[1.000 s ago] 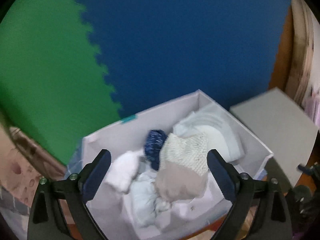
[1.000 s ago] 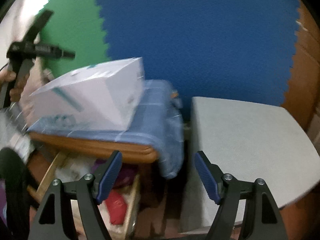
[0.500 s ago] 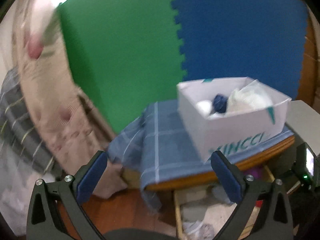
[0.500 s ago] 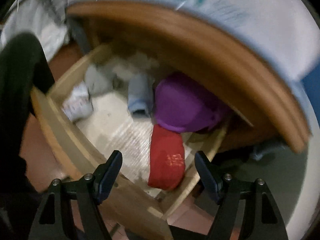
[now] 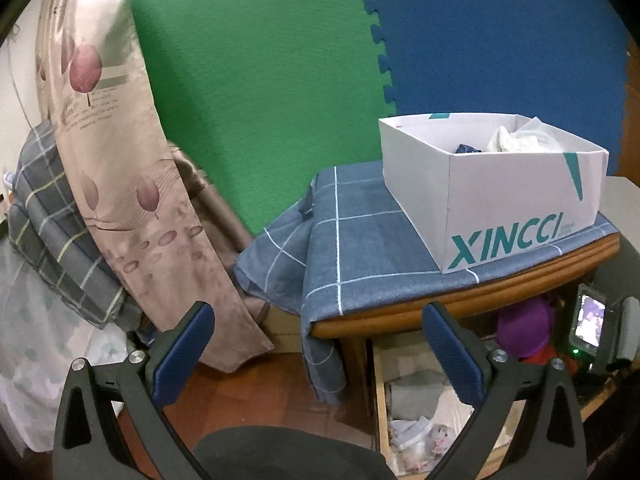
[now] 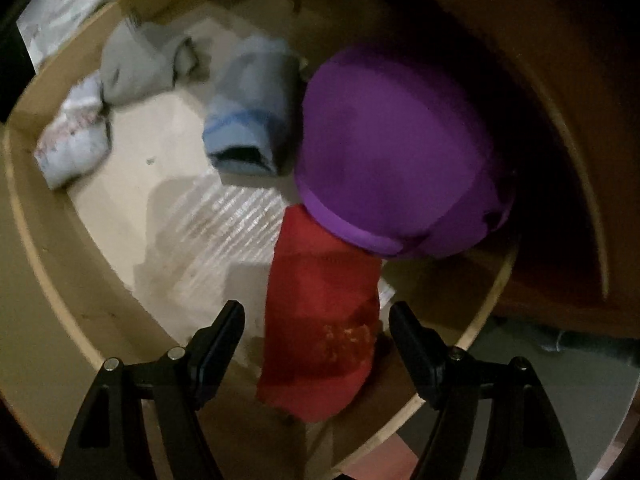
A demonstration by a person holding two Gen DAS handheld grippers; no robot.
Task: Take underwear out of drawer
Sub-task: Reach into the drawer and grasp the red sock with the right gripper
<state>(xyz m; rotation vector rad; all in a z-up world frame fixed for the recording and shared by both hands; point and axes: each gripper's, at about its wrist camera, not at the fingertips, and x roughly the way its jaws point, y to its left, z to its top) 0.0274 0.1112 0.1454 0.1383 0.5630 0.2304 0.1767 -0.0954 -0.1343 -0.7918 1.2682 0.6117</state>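
Note:
In the right wrist view an open wooden drawer [image 6: 52, 280] holds folded underwear: a red piece [image 6: 320, 320], a purple piece [image 6: 400, 160], a light blue roll [image 6: 248, 120], a grey piece [image 6: 136, 68] and a white patterned piece [image 6: 72, 144]. My right gripper [image 6: 316, 336] is open, low over the drawer, its fingers either side of the red piece. My left gripper [image 5: 320, 344] is open and empty, held back from the table. The drawer [image 5: 408, 400] shows at lower right in the left wrist view, below the tabletop.
A white XINCCI box [image 5: 500, 200] with clothes in it stands on a blue checked cloth [image 5: 352, 240] on the wooden table [image 5: 480, 296]. A floral curtain [image 5: 120, 160] hangs at the left. Green and blue foam mats [image 5: 280, 60] line the wall.
My right gripper swung from the table front down into the drawer and closed in on the red piece. My left gripper pulled back from over the box to a lower, farther view.

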